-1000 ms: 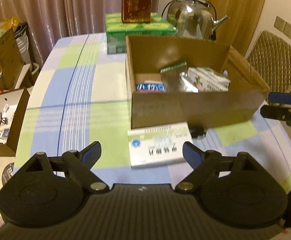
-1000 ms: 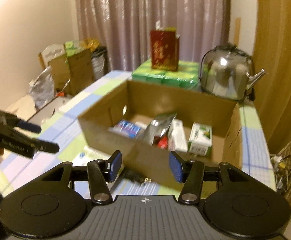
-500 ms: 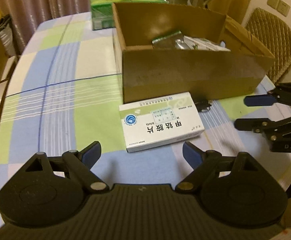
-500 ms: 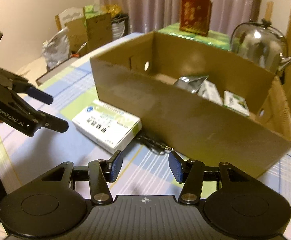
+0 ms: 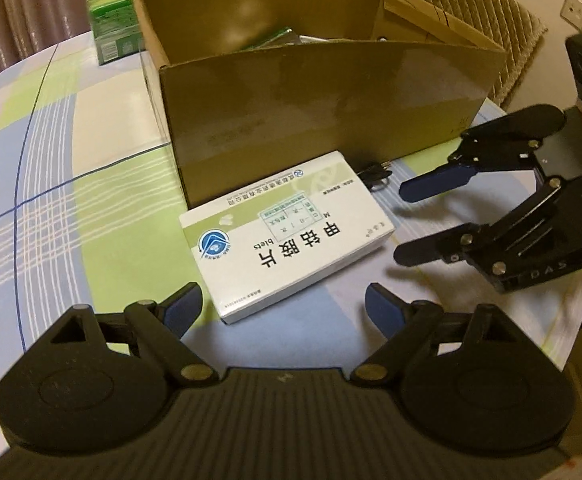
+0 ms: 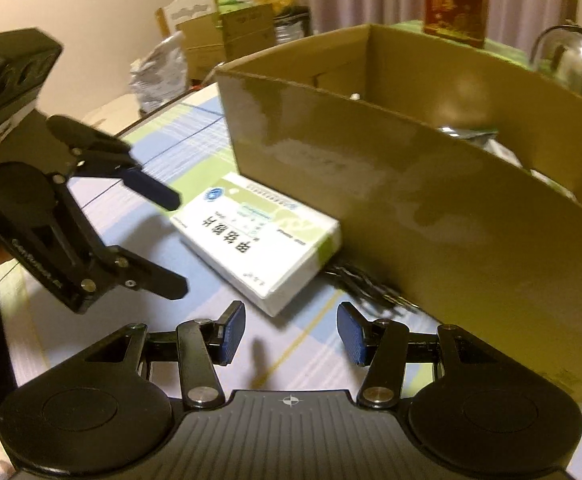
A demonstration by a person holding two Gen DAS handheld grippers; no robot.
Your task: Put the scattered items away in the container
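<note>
A flat white-and-green medicine box (image 5: pixel 287 232) lies on the checked worktop (image 5: pixel 71 184), just beside the near wall of the open brown cardboard carton (image 5: pixel 331 92). The left tool (image 5: pixel 283 308) is spread wide, empty, close before the box. The right tool (image 6: pixel 289 334) is also released, holding nothing, near its other end.

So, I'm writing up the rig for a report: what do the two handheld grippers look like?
Both are matte black. The left gripper has a ribbed body, two round discs, silver pivot screws and blue finger pads. The right gripper matches it, with a small crosshair mark on its body. Each carries white lettering along its side, too blurred to read fully. No cables show.
</note>
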